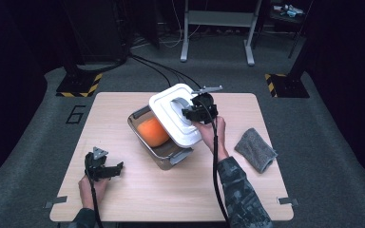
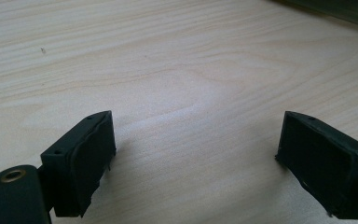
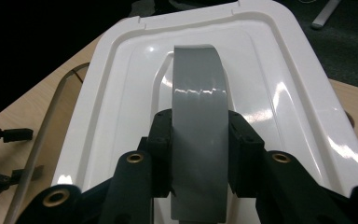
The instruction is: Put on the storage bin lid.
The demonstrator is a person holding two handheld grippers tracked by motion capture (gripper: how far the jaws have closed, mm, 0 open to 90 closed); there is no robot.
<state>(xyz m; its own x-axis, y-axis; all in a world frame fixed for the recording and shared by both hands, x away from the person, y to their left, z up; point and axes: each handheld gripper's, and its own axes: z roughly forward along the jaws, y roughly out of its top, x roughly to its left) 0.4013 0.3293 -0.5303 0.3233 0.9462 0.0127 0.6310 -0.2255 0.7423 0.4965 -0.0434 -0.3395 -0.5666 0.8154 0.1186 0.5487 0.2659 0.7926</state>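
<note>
The wooden tabletop (image 1: 171,194) is carrying everything here. Near its middle, toward the far edge, a clear container (image 1: 164,154) is sitting with an orange ball (image 1: 153,131) inside. Over its right half the white lid (image 1: 173,114) is hanging tilted, lifted off the rim; the right gripper (image 1: 192,114) is pinching the lid's grey handle (image 3: 199,135) between both pads. A grey cloth (image 1: 255,149) is lying near the right edge, well apart from the container. Close to the near left corner the left gripper (image 1: 114,170) is resting low, its jaws spread wide over bare wood.
</note>
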